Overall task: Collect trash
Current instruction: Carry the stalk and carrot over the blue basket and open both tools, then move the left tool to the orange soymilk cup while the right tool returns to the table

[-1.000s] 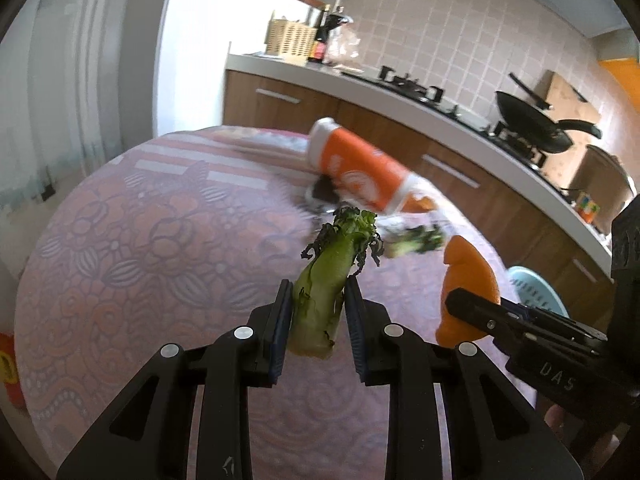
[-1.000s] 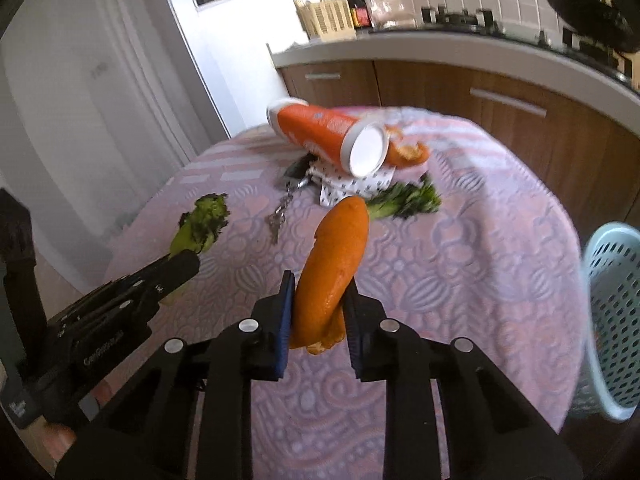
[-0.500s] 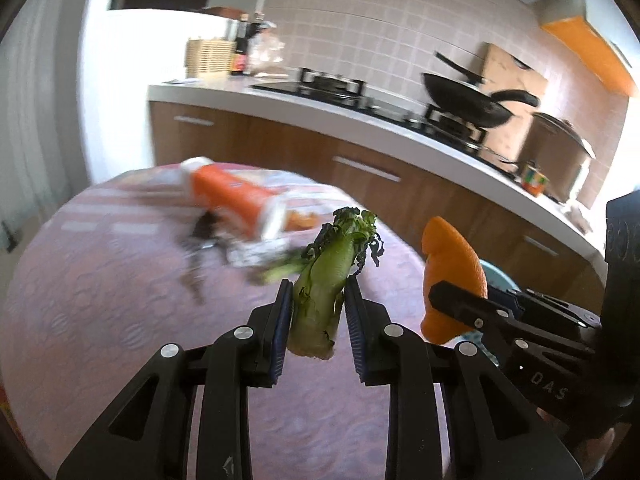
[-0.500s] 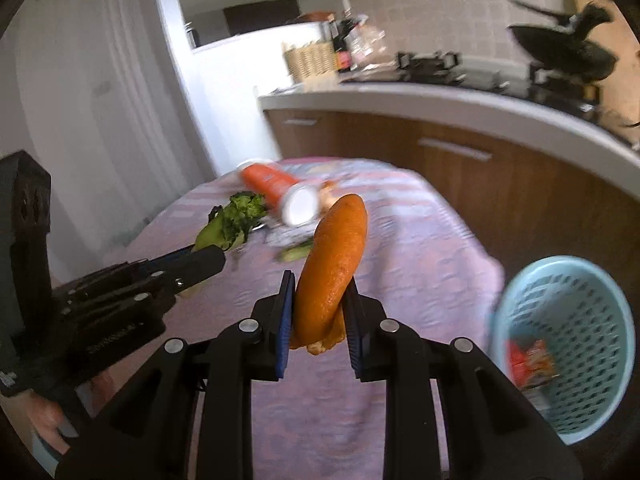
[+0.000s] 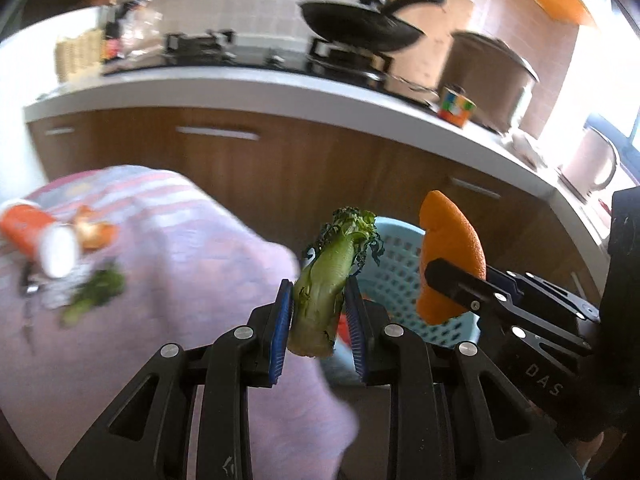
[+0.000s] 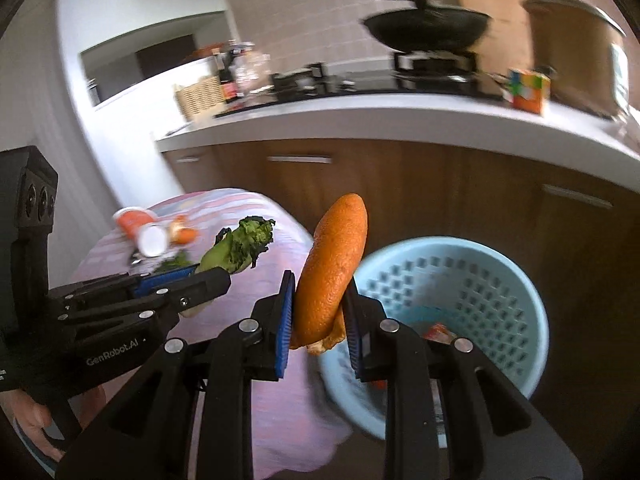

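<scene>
Two pieces of trash are in my grip: my left gripper [image 5: 318,320] pinches a green vegetable stalk [image 5: 326,280] upright between its pads, and my right gripper [image 6: 318,320] pinches an orange peel [image 6: 332,268] the same way. Both hang beyond the desk [image 6: 256,280] edge, near the blue basket [image 6: 520,304], which already holds a red scrap.
</scene>
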A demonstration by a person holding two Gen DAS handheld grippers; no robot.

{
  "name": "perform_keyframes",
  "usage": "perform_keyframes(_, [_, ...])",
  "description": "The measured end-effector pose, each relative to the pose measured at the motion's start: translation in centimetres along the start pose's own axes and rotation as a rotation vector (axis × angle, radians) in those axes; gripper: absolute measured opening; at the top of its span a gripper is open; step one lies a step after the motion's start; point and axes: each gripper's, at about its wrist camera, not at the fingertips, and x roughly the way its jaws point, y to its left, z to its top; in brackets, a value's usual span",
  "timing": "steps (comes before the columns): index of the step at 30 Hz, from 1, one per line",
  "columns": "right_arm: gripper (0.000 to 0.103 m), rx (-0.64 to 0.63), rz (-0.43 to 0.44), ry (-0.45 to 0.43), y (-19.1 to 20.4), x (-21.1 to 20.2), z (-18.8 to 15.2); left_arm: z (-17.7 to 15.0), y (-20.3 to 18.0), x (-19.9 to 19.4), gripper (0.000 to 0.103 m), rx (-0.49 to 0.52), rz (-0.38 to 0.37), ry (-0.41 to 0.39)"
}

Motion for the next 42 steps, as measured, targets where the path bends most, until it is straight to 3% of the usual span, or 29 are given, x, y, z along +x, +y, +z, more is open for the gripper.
perform_keyframes(6, [0.020, 0.084, -0.049, 0.057, -5.0, 1.6, -0.8, -0.8, -2.9, 5.4, 0.025, 0.018, -0.049, 0.104])
perform_keyframes(15, [0.025, 0.180, -0.081, 0.152, -9.7, 5.1, -2.4, -1.3, -2.7, 8.9, 0.027, 0.007, -0.014, 0.165])
perform_keyframes(16, [0.025, 0.189, -0.077, 0.157, -9.8, 5.3, -2.5, -1.2, -2.5, 8.8, 0.030, 0.002, -0.012, 0.160])
perform_keyframes(18, [0.028, 0.195, -0.077, 0.171, -10.0, 5.8, -2.7, -1.1, -2.2, 8.5, 0.058, -0.007, -0.019, 0.141])
perform_keyframes(19, [0.030, 0.192, -0.083, 0.179, -10.0, 6.0, -2.7, -1.0, -1.9, 8.1, 0.063, -0.013, -0.016, 0.126])
perform_keyframes(21, [0.048, 0.191, -0.099, 0.182, -10.1, 6.1, -2.8, -0.9, -1.5, 7.6, 0.064, -0.018, -0.009, 0.109])
perform_keyframes(24, [0.051, 0.190, -0.118, 0.163, -10.0, 5.7, -2.7, -0.8, -0.4, 6.3, 0.064, -0.043, -0.004, 0.086])
perform_keyframes(30, [0.051, 0.153, -0.101, 0.126, -8.3, 4.9, -1.7, -0.5, 2.1, 3.5, 0.063, -0.103, 0.022, 0.020])
perform_keyframes(37, [0.051, 0.070, -0.028, 0.091, -2.8, 5.1, -0.3, -0.2, 5.3, -0.3, 0.063, -0.163, 0.090, -0.064])
perform_keyframes(42, [0.051, 0.017, 0.045, 0.064, 1.6, 6.4, 0.3, 0.1, 9.1, -3.6, 0.063, -0.216, 0.225, -0.149])
